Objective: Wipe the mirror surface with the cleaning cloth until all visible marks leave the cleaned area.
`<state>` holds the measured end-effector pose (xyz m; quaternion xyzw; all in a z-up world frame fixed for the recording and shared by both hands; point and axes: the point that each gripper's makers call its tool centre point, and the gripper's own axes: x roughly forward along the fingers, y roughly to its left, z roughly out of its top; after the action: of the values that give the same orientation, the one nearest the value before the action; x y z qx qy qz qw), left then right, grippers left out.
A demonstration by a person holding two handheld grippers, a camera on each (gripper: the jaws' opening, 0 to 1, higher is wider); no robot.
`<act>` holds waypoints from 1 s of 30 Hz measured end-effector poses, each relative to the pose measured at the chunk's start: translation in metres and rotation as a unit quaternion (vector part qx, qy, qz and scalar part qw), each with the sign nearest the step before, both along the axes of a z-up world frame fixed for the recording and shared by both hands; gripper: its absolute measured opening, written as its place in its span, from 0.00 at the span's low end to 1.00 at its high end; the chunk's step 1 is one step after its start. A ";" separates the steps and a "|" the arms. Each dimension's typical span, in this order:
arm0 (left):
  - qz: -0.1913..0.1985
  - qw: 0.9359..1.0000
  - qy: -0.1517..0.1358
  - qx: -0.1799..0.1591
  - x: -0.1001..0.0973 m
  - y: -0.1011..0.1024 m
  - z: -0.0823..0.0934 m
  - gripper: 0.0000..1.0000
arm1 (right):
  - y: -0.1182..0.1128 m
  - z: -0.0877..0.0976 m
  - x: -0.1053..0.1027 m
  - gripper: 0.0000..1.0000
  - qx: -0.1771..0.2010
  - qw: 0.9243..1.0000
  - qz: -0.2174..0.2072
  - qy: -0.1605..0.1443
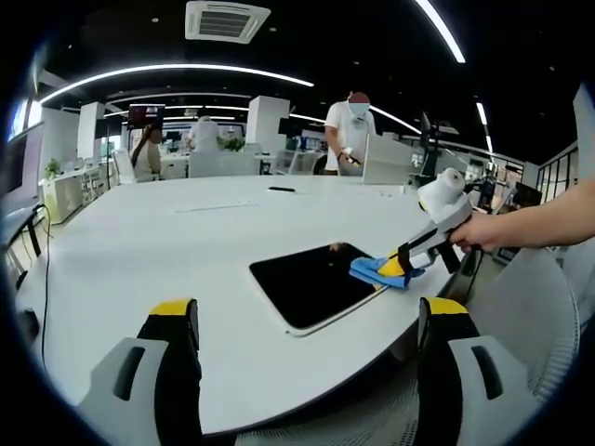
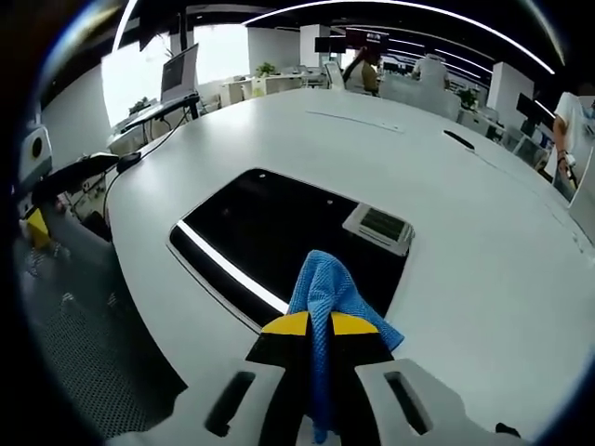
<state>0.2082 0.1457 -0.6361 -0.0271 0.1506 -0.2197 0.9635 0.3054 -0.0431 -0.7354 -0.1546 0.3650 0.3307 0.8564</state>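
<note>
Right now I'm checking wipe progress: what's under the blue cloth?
The blue cloth lies on the mirror, near its edge, pinched by the right gripper. Any marks beneath it are covered.

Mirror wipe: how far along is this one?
Done: the right gripper is shut on the blue cleaning cloth. In hand: the cloth sits at the near edge of the mirror on the white table. Left: wiping the surface; marks are too small to judge. The left gripper hangs open, back from the mirror.

White round table [image 1: 167,251]: dark mirror [image 1: 311,283] flat near edge; black pen [image 1: 281,190] far side.
</note>
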 end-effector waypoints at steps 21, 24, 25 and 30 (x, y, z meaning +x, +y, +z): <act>-0.002 1.000 0.004 0.001 0.000 0.000 -0.001 0.97 | 0.062 -0.002 -0.011 0.01 0.011 0.998 0.063 0.003; -0.003 1.000 0.003 0.001 0.000 -0.001 -0.001 0.97 | 0.069 -0.001 -0.013 0.01 0.012 0.998 0.069 0.002; -0.003 1.000 0.004 0.001 0.000 -0.001 -0.001 0.97 | 0.071 -0.001 -0.014 0.01 0.012 0.997 0.072 0.002; -0.003 1.000 0.004 0.001 0.000 -0.001 -0.001 0.97 | 0.083 -0.001 -0.017 0.01 0.016 0.997 0.081 0.002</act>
<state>0.2080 0.1451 -0.6373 -0.0265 0.1547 -0.2225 0.9622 0.2882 0.0400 -0.7364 -0.1694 0.3473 0.4048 0.8287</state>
